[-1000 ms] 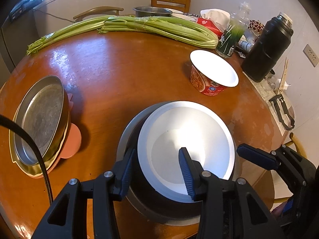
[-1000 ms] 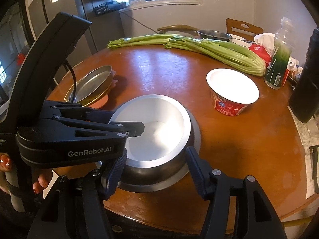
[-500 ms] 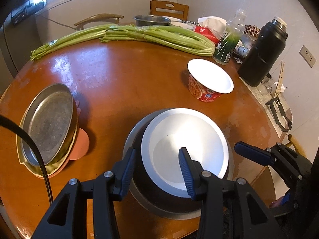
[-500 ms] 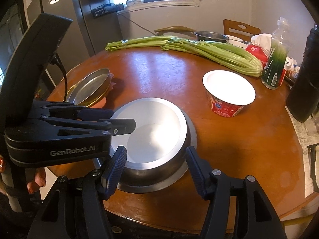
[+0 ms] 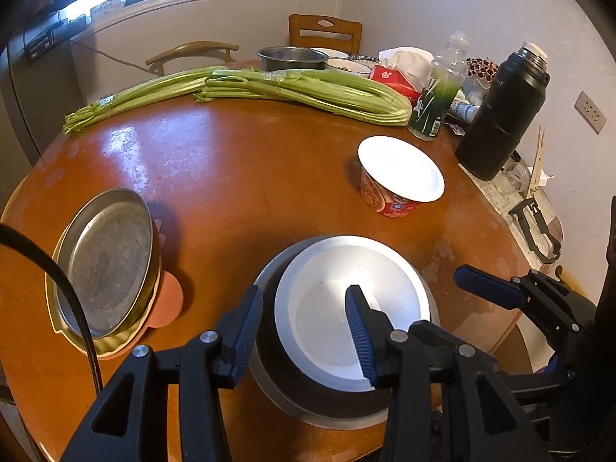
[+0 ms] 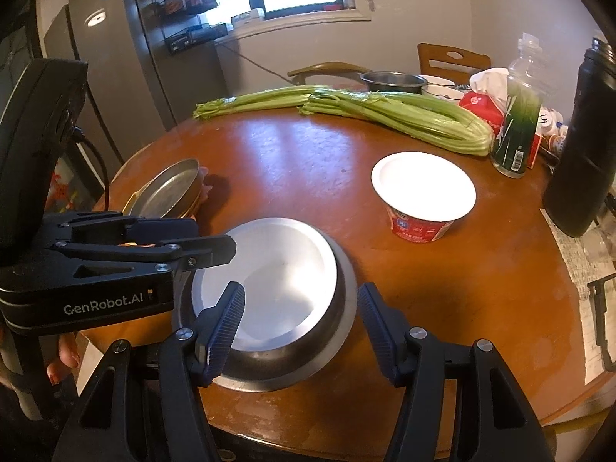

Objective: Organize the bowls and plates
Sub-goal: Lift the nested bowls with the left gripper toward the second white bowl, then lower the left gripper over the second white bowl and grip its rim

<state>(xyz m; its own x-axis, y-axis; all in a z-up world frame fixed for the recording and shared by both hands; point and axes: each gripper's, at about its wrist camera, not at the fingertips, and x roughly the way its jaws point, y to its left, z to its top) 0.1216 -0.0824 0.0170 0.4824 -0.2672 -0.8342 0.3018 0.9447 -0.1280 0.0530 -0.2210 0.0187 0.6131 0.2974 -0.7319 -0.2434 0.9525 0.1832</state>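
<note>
A steel bowl [image 5: 358, 308] sits nested in a larger steel bowl [image 5: 277, 381] at the table's near edge; both show in the right wrist view, the inner bowl [image 6: 277, 281] and the outer one [image 6: 338, 331]. My left gripper [image 5: 304, 335] is open above the bowls' near left rim, apart from them. My right gripper [image 6: 300, 331] is open above their near side, empty. A stack of metal plates [image 5: 107, 261] lies at the left, also in the right wrist view [image 6: 169, 188].
A red instant-noodle cup [image 5: 400, 177] stands beyond the bowls. Celery [image 5: 308, 92], a green bottle [image 5: 435, 104], a black thermos [image 5: 504, 111], a steel pot [image 5: 292, 57] and tissues line the far and right side. The round wooden table [image 5: 215, 161] has chairs behind.
Both grippers have pulled back and risen a little from the nested bowls, so the bowls look smaller and farther. The bowls stay still on the table.
</note>
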